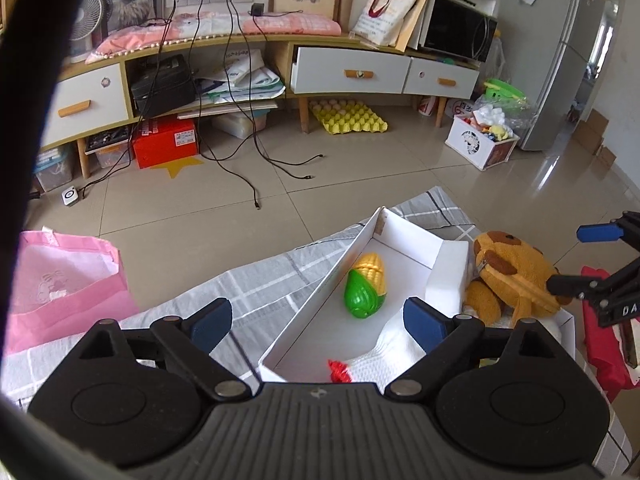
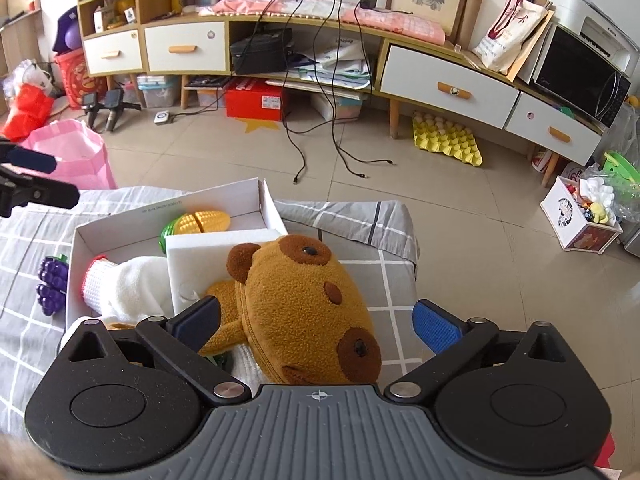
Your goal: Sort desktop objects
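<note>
A white cardboard box [image 1: 316,288] [image 2: 168,206] stands on the grey checked cloth. In it lie a toy corn cob [image 1: 366,290] [image 2: 196,224] and a white sock with a red cuff [image 1: 384,354] [image 2: 120,284]. A brown plush bear [image 1: 512,276] [image 2: 304,308] lies over the box's white divider [image 2: 200,260]. My left gripper [image 1: 318,324] is open above the box's near end, over the sock. My right gripper [image 2: 316,324] is open with the bear between its fingers, not closed on it. Purple toy grapes [image 2: 50,284] lie on the cloth left of the box.
The grey checked cloth [image 1: 248,284] [image 2: 372,248] covers the work surface, with tiled floor beyond its far edge. A pink bag [image 1: 64,284] [image 2: 76,156] stands at the left. Something red [image 1: 604,344] sits at the right edge. A TV cabinet, cables and boxes lie across the floor.
</note>
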Demonstrator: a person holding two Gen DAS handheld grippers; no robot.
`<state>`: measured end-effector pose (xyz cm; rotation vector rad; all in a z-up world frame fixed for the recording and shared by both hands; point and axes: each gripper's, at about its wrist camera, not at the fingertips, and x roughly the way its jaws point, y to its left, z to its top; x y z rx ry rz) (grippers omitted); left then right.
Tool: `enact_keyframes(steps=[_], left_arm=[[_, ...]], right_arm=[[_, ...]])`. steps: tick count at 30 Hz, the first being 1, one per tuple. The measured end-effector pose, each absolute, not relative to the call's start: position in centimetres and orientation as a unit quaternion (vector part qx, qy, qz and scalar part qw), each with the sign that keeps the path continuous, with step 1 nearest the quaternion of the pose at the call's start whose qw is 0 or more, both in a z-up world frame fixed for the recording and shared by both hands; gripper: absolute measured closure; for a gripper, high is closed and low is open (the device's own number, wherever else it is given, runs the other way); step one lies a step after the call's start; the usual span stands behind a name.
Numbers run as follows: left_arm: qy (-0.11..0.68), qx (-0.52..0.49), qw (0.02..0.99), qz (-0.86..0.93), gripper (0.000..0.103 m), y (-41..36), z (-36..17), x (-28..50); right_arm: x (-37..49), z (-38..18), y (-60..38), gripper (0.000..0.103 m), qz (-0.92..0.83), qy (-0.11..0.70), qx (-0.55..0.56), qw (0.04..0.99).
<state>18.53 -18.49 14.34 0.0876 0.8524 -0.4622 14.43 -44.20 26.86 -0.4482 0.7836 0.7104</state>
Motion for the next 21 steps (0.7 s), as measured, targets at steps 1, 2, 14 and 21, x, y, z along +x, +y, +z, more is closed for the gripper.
enact_keyframes(steps=[1,2,14,21], left_arm=[[0.410,0.047,0.884,-0.217,0.012,-18.1,14.3,18.2],[0.408,0.049,0.886,-0.214,0.012,-17.6,14.3,17.6],[0.425,0.020,0.887,-0.177,0.009,-12.5,12.8,11.8],[0.445,0.022,0.885,-0.133,0.005,-10.9,13.0,8.2]], right_arm=[[14.3,27.2,-44.4,0.001,0.335,0.368,-0.210,0.841],[14.2,27.5,-44.5,0.001,0.335,0.367,-0.209,0.842],[7.9,30.0,-42.5,0.001,0.388,0.361,-0.215,0.821],[2.3,29.0,-40.7,0.001,0.420,0.374,-0.233,0.794]])
